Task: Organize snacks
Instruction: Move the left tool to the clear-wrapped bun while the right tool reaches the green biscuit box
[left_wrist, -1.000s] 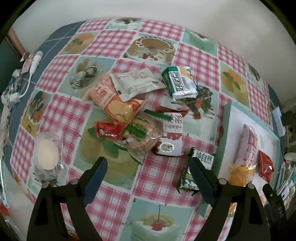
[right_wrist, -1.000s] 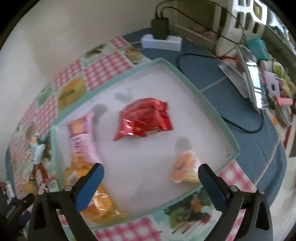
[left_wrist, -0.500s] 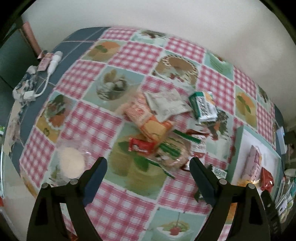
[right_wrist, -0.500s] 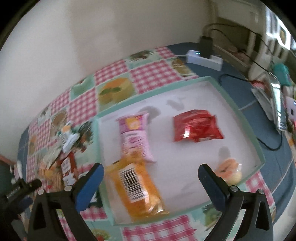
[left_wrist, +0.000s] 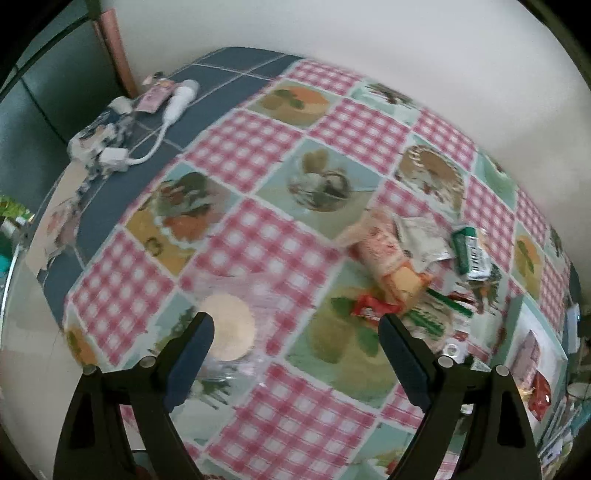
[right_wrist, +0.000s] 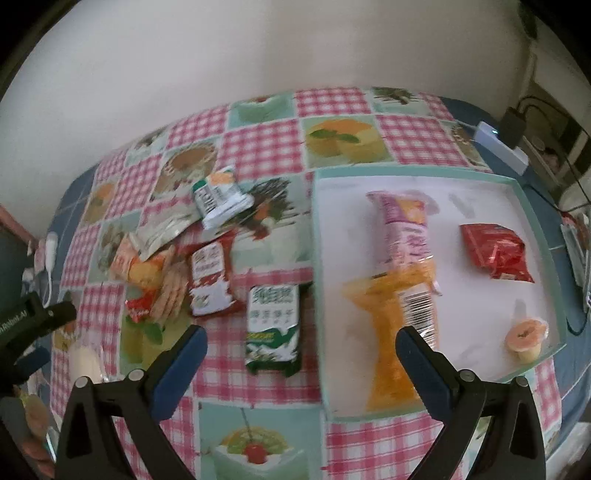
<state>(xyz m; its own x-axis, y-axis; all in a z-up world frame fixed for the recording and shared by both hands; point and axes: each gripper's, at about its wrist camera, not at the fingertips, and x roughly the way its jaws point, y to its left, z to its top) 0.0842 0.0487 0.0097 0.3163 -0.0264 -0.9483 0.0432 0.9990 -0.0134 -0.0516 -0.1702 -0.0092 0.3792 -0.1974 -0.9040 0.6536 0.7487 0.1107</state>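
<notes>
Four snacks in tray: pink pack (right_wrist: 404, 230), orange bag (right_wrist: 395, 339), red pouch (right_wrist: 495, 251) and jelly cup (right_wrist: 526, 338) are lying in the tray (right_wrist: 537, 236) toward the table's right edge.
Loose pile: wrappers (right_wrist: 177, 258) are overlapping near the table's middle; a green pack (right_wrist: 273, 328) is lying alone just left of the tray.
Round snack: a clear-wrapped pale disc (left_wrist: 229, 326) is sitting near the table's left front corner.
Left hand-held gripper (left_wrist: 295, 354): jaws are standing wide apart, holding nothing, hanging above the disc's side of the table.
Right hand-held gripper (right_wrist: 301, 358): jaws are gaping, empty, hanging over the green pack and the tray's left rim.
Risk: I judge overlapping wrappers may be dragging neighbours along on a grab; the slippery film around the disc may be sliding out of the pads; a jaw may be catching the tray rim.
</notes>
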